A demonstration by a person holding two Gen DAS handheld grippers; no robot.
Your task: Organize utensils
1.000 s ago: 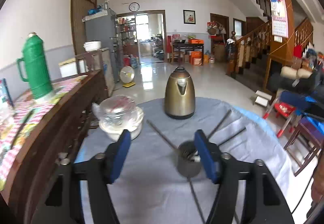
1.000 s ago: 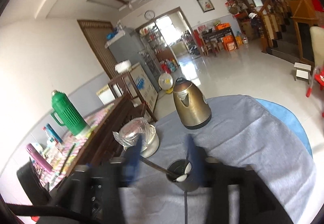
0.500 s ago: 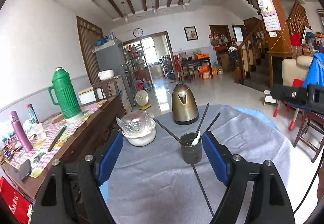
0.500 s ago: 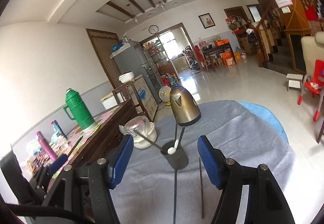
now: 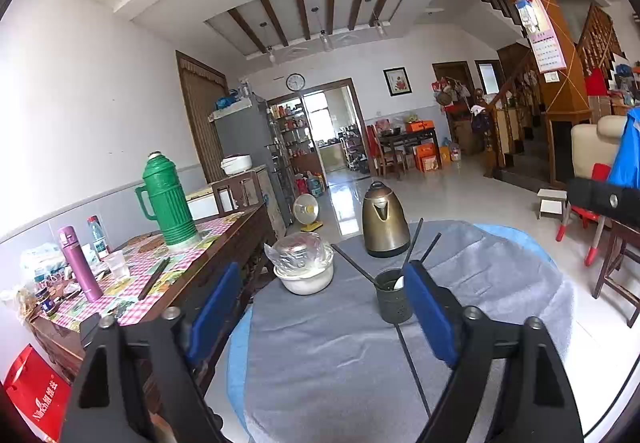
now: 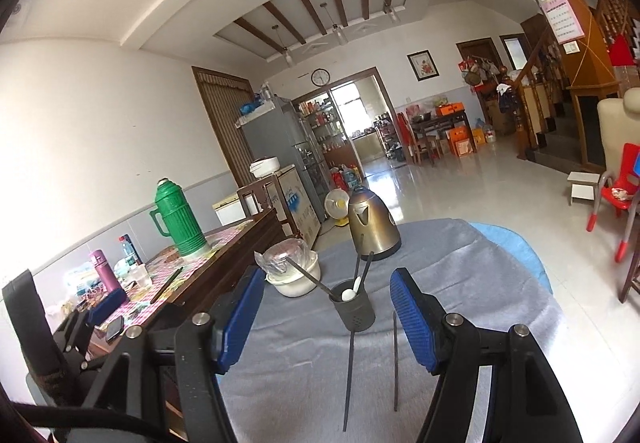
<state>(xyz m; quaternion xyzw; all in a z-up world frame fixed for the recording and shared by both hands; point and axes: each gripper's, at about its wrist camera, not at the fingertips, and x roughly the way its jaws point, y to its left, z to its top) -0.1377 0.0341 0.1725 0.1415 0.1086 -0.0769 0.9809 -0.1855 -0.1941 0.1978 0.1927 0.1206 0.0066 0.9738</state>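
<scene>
A dark utensil cup [image 5: 393, 297] stands on the grey-clothed round table [image 5: 340, 347]. It holds several black chopsticks and a white spoon [image 6: 349, 294]. In the right wrist view the cup [image 6: 355, 307] stands just ahead, with two loose black chopsticks [image 6: 350, 371] lying on the cloth in front of it. One loose chopstick [image 5: 412, 363] shows in the left wrist view. My left gripper [image 5: 322, 317] is open and empty, pulled back from the cup. My right gripper [image 6: 326, 317] is open and empty, also held back and above the table.
A brass kettle [image 5: 384, 221] stands behind the cup. A white bowl with a plastic-wrapped lid [image 5: 306, 267] sits to its left. A wooden side table [image 5: 168, 267] with a green thermos [image 5: 168, 203] and bottles stands left. Chairs [image 5: 616, 263] stand right.
Both grippers have drawn back and up from the cup, so it looks smaller and farther. Both stay open. The cup and its utensils have not moved.
</scene>
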